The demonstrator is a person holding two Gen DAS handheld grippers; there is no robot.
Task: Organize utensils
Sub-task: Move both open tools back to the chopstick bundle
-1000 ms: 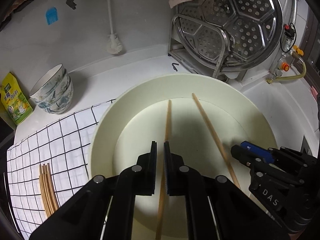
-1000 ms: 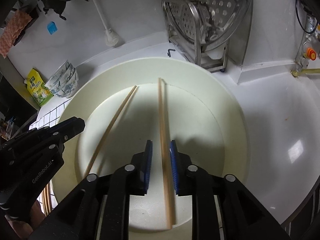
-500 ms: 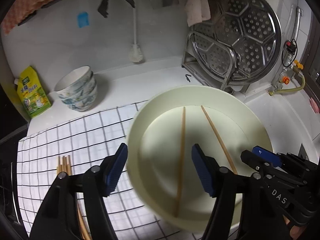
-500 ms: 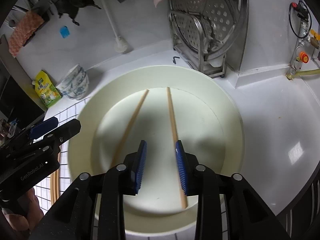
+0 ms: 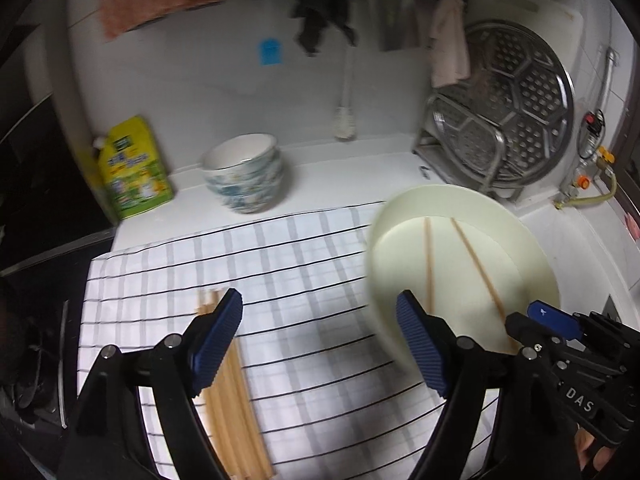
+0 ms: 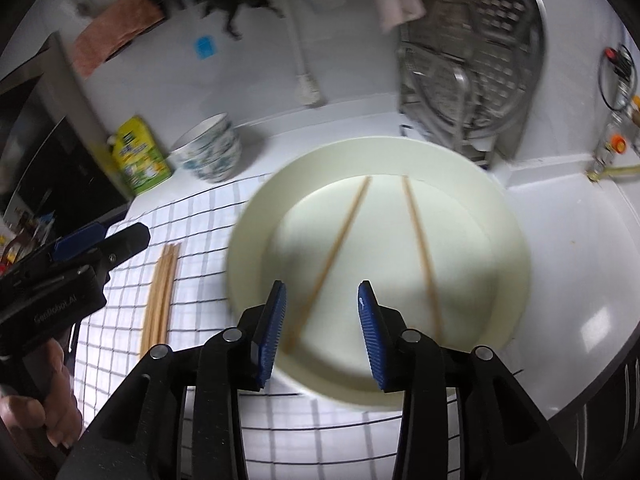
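Both grippers lifted back from the chopsticks, left gripper (image 5: pixel 318 342) over the checked cloth (image 5: pixel 304 264), fingers just spread wide, empty, right gripper (image 6: pixel 322 330) fingers just parted, empty, two chopsticks (image 6: pixel 420 248) lying apart in the cream bowl (image 6: pixel 516 256), more chopsticks (image 6: pixel 160 292) bundled on the cloth.

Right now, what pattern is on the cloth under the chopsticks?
White cloth with a dark grid check, clearest in the left wrist view.

Right gripper (image 6: pixel 321 312) just opening — empty, two chopsticks (image 6: pixel 420 248) in cream basin (image 6: pixel 508 240)

White countertop (image 5: pixel 328 184), checked cloth (image 5: pixel 304 280), stacked bowls (image 5: pixel 244 178), yellow pouch (image 5: pixel 134 170), steel rack (image 5: pixel 472 156)
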